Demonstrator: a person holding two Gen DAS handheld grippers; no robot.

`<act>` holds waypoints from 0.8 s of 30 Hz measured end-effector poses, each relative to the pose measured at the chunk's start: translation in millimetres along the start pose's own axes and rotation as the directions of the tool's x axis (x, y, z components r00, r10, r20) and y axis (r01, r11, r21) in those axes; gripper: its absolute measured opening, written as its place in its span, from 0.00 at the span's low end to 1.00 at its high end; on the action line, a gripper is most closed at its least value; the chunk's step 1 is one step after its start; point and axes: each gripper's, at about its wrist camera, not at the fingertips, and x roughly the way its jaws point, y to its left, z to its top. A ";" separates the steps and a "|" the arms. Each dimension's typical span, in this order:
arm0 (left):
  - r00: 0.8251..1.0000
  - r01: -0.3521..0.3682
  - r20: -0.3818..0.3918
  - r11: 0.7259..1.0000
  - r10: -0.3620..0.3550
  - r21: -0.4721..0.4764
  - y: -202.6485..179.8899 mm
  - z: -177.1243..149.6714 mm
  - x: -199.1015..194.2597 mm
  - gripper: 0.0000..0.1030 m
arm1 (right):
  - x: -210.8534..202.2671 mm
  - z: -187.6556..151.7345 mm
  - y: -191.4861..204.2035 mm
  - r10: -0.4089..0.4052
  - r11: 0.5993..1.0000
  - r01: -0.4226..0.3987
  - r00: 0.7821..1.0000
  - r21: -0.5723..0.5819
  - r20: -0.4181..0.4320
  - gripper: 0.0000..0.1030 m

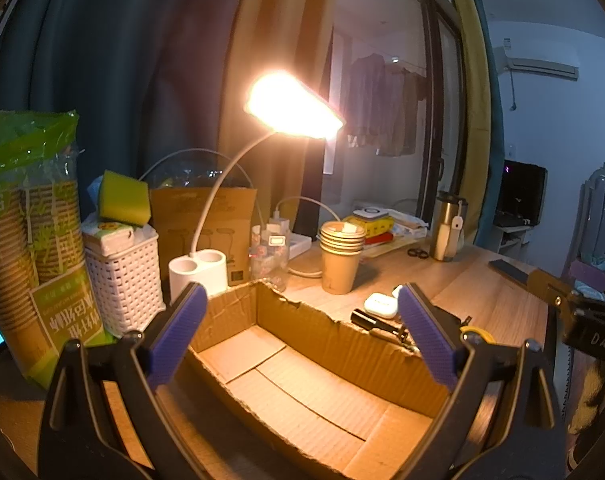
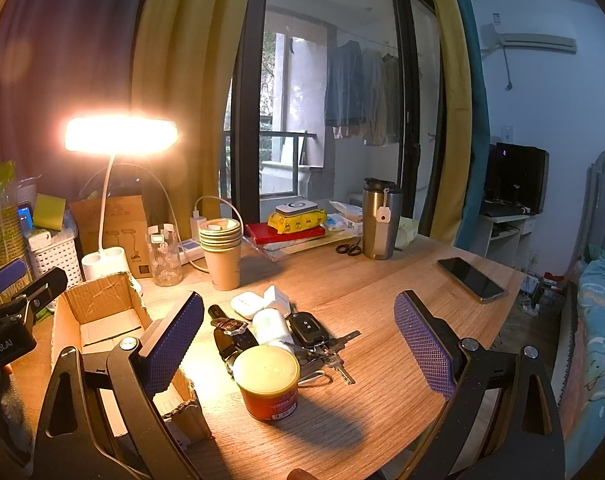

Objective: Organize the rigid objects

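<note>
- The wooden desk (image 2: 382,300) stands before a dark-framed glass door with yellow and blue curtains; a lit desk lamp (image 2: 120,136) glows warm over it, and clothes hang beyond the glass.
- One cardboard box (image 1: 302,364), open-topped with torn edges, sits on the desk at the lamp's base; its inside shows only bare flaps.
- The left gripper (image 1: 302,332) hovers above the box, jaws spread wide with nothing between them.
- The right gripper (image 2: 300,344) hangs to the right of the box, jaws likewise spread and holding nothing.
- Right of the box lies a cluster: one red can (image 2: 268,384) with a pale lid, one car key (image 2: 308,328) on a bunch of keys, one white earbud case (image 2: 246,304), one white cylinder (image 2: 271,326), and one dark watch-like item (image 2: 232,336).
- Behind the box stands one stack of paper cups (image 2: 222,252); I cannot count the cups exactly.
- Far right of the box: one phone (image 2: 470,278) lying flat, one steel tumbler (image 2: 380,220), one pair of scissors (image 2: 349,249).
- Left of the box: one white woven basket (image 1: 122,276) and a bagged sleeve of cups (image 1: 30,248).
</note>
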 end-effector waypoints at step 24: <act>1.000 -0.009 -0.005 1.000 0.009 -0.016 1.3 0.5 -1.7 0.94 | 1.1 -3.4 2.3 -0.002 1.000 0.002 1.000 -0.004 -0.001 0.95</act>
